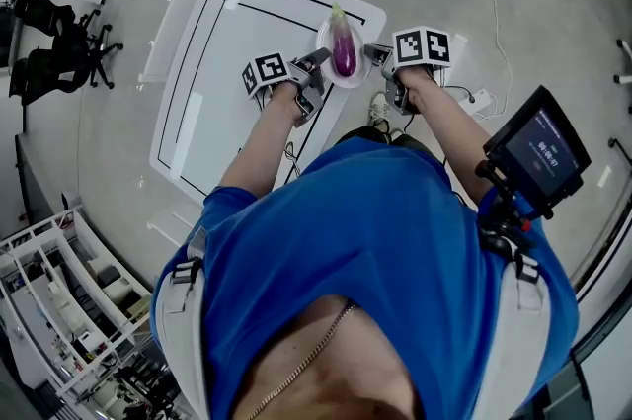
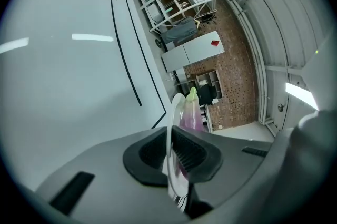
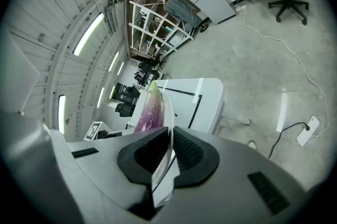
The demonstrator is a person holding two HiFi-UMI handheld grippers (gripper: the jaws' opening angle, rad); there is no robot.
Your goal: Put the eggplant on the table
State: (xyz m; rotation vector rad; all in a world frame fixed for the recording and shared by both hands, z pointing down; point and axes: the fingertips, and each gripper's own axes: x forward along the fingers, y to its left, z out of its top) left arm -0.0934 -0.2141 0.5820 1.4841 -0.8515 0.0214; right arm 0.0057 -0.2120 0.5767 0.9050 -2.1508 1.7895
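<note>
A purple eggplant with a green stem lies on a clear plate, held in the air over the near right edge of the white table. My left gripper is shut on the plate's left rim, my right gripper on its right rim. In the left gripper view the plate rim runs edge-on between the dark pads, with the eggplant beyond. In the right gripper view the plate rim is pinched the same way, below the eggplant.
The table carries black border lines. Office chairs stand at the left, shelving at lower left. A cable and power strip lie on the floor at right. A small screen is mounted by my right arm.
</note>
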